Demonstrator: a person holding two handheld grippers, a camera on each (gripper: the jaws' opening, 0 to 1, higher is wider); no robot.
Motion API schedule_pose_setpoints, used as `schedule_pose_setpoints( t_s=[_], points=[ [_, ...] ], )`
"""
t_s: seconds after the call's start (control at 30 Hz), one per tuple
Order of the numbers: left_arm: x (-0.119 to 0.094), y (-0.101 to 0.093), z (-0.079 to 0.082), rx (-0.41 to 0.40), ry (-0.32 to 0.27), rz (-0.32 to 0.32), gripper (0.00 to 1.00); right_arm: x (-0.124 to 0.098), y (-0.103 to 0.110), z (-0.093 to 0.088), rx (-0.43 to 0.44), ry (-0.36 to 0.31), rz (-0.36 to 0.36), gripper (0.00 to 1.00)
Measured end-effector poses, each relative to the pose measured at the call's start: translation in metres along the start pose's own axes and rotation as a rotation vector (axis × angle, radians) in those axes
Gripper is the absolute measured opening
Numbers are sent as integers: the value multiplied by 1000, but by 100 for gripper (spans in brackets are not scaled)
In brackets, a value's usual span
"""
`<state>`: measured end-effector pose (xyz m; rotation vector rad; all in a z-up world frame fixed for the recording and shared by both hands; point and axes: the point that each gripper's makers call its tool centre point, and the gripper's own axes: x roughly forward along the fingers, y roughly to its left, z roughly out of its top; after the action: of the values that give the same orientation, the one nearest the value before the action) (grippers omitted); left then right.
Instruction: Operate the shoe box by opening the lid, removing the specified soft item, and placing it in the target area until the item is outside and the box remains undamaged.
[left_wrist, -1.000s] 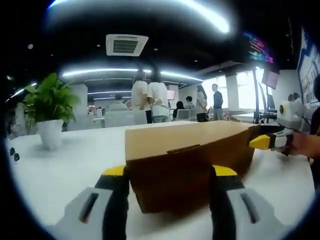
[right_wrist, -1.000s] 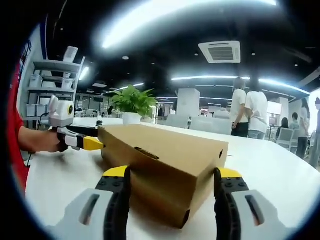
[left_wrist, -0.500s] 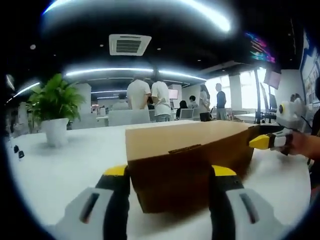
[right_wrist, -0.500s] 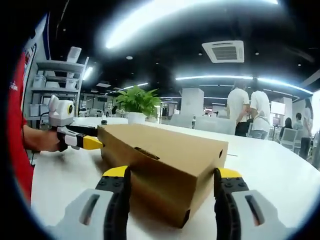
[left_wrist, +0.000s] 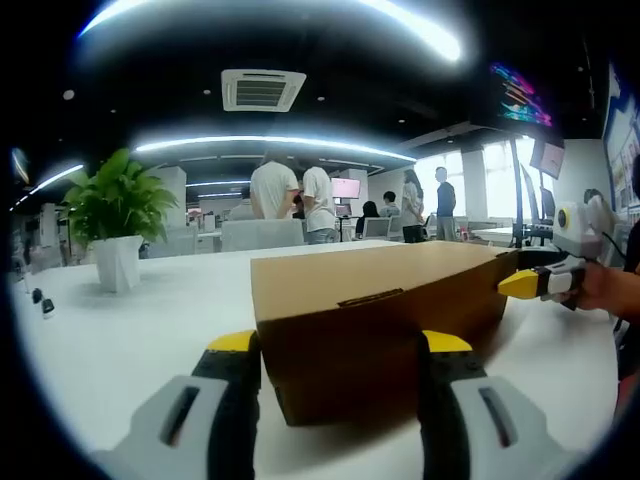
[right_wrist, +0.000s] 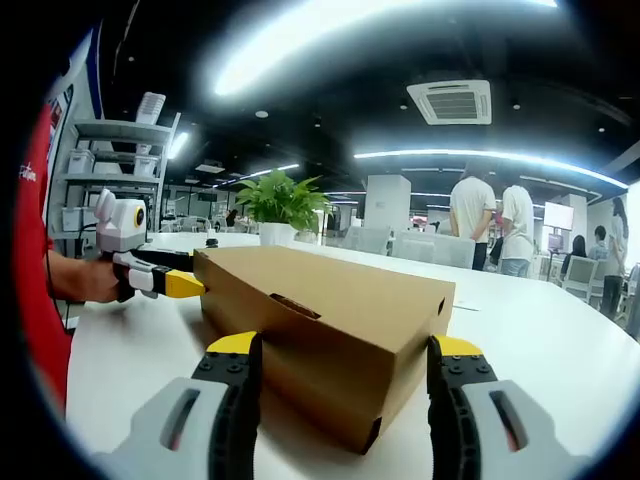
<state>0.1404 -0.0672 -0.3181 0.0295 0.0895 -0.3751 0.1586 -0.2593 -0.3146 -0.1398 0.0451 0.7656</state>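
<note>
The brown cardboard shoe box (left_wrist: 375, 320) is lying on the white table (left_wrist: 130, 330), lid closed, so its contents cannot be told. In the left gripper view, the left gripper (left_wrist: 340, 345) is being held wide open, its jaws flanking one box end. In the right gripper view, the right gripper (right_wrist: 345, 350) is spread likewise around the opposite end, and grey shelving (right_wrist: 110, 170) is being shown.
</note>
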Motion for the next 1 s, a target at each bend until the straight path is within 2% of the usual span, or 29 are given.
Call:
schedule_pose_setpoints(
  t_s=[0.1,0.27,0.6,0.73,0.93,1.0],
  points=[
    [-4,2,-3,46,24,-11,62,-1,2,0,-5,2,4,68],
    [-10,0,-1,0,10,-4,62,-2,6,1,-7,3,13,68],
    [-19,1,-3,23,24,-4,62,-6,15,0,-25,11,14,69],
    [-22,12,-8,25,20,-20,63,-8,18,1,-24,10,15,69],
    [-26,4,-7,22,20,-27,63,-10,20,0,-24,18,16,69],
    [-29,2,-4,-8,9,-25,62,-11,20,0,-25,19,13,68]
  ],
)
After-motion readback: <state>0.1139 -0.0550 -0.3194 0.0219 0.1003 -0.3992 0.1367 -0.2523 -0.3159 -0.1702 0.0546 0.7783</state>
